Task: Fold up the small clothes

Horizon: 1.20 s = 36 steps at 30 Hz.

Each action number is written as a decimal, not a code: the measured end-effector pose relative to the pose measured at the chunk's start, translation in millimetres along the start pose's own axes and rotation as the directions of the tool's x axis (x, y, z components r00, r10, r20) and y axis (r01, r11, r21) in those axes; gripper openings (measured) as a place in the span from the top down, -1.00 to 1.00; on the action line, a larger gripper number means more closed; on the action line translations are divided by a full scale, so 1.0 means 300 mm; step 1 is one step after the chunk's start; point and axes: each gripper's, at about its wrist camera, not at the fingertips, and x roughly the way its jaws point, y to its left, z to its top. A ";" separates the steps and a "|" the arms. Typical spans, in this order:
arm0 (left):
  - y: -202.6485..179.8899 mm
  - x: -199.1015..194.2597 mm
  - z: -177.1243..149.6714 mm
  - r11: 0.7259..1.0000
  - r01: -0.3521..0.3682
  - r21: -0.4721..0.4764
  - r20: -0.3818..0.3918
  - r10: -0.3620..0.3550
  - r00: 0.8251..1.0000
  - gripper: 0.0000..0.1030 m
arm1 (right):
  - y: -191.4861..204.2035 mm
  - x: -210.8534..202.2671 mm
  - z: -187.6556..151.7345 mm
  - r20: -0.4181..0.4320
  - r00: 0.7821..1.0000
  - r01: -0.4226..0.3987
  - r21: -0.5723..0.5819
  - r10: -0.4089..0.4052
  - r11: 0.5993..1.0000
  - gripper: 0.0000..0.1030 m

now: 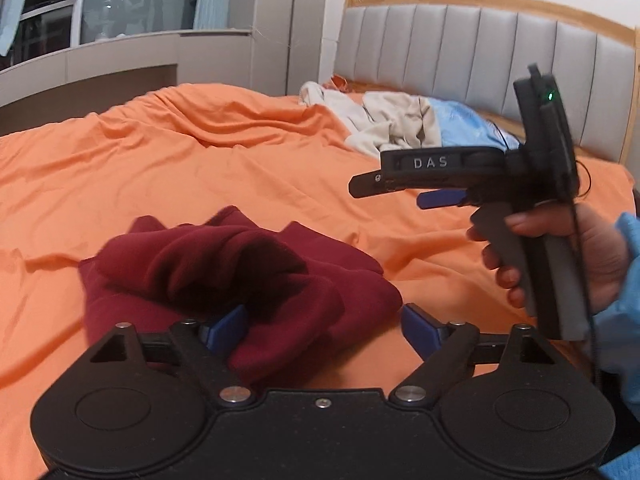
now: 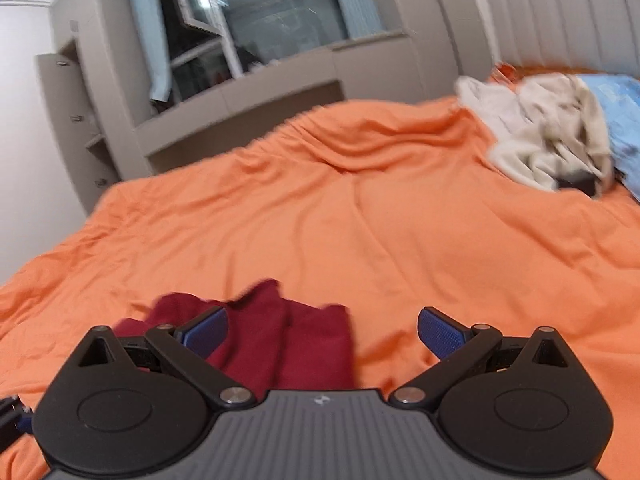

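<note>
1. Left claw (image 1: 320, 326): we note its jaws spread wide, gripping nothing, one blue pad against the maroon garment (image 1: 224, 276).
2. Right claw (image 2: 322, 334): released, raised above the bed.
3. Maroon garment: crumpled on the orange bedsheet (image 1: 200, 152).
4. Beige clothes (image 1: 384, 124): heaped near the headboard (image 1: 480, 48).

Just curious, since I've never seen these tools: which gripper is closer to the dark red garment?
The left. The left gripper hangs open right over the dark red garment, one blue finger against the cloth. The right gripper is raised in the air, off to the garment's right, holding nothing.
</note>
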 end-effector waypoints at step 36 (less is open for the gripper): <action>0.104 -0.097 -0.075 0.966 -0.256 0.026 -0.029 0.256 0.966 -0.99 | -0.055 0.088 0.010 -0.177 0.984 0.022 0.004 -0.021 1.000 -1.00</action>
